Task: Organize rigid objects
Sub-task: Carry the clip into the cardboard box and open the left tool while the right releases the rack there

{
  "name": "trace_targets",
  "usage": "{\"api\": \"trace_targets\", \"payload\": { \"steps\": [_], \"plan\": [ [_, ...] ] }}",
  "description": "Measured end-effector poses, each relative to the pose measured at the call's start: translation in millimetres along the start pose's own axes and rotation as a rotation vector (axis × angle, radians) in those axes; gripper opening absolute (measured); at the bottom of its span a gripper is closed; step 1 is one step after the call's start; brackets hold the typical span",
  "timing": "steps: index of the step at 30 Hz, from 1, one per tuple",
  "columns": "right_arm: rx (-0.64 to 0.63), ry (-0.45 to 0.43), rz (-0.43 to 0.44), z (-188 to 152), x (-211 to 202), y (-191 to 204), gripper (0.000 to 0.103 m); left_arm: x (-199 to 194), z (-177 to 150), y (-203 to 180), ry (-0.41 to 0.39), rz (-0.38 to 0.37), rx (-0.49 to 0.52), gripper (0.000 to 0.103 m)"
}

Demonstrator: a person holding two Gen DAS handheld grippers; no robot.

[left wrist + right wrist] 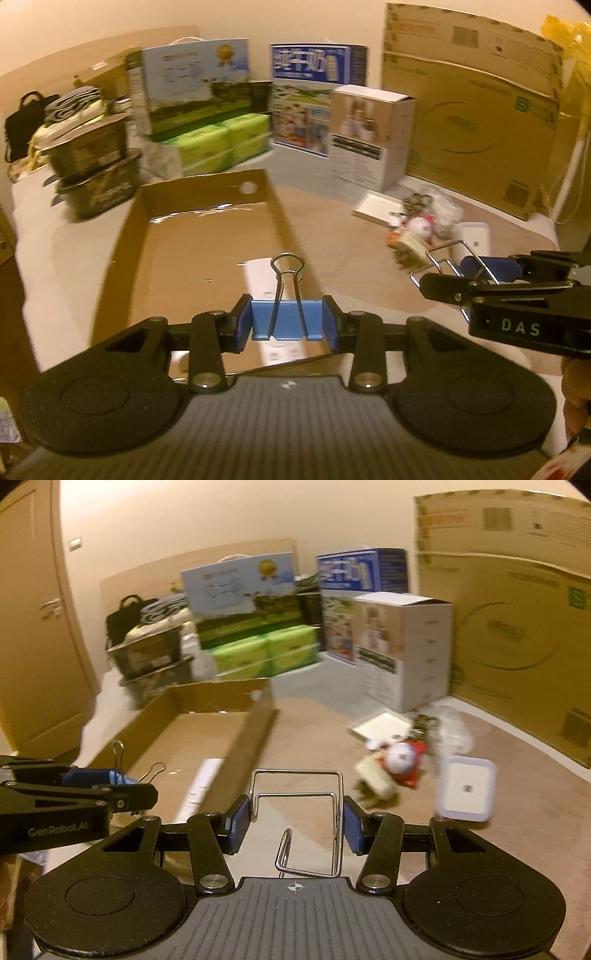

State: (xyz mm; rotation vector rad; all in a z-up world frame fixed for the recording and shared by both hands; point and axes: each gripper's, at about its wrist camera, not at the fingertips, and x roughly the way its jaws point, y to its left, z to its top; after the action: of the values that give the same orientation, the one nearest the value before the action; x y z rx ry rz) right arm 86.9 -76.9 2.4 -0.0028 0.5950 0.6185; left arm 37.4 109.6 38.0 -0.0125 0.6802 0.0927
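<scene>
Blue binder clip (pixel 286 319), light and stiff, is sitting pinched by its flat sides in the left hand-held gripper (pixel 287 320); the right hand-held gripper (pixel 295 814) is clamping a springy wire holder (pixel 297 812).

Blue binder clip (pixel 286 319), silver wire rack (pixel 297 805), brown cardboard box (pixel 207 236).

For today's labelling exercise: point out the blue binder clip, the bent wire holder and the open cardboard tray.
blue binder clip (pixel 286 319), left wrist view, on its blue body.
bent wire holder (pixel 295 773), right wrist view, on its top wire bar.
open cardboard tray (pixel 207 190), left wrist view, on its far wall.
</scene>
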Motion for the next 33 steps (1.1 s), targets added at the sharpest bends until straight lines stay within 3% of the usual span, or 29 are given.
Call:
{"api": "trace_targets", "payload": {
  "steps": [12,33],
  "plan": [
    [-0.042,0.017,0.071,22.2,36.6,51.8,0.052,4.7,4.2,61.4,0.007,0.066,-0.03,0.035],
    [-0.046,0.058,0.088,51.8,111.3,91.5,0.052,50.8,12.8,118.8,0.029,0.061,-0.036,0.035]
  ]
}}
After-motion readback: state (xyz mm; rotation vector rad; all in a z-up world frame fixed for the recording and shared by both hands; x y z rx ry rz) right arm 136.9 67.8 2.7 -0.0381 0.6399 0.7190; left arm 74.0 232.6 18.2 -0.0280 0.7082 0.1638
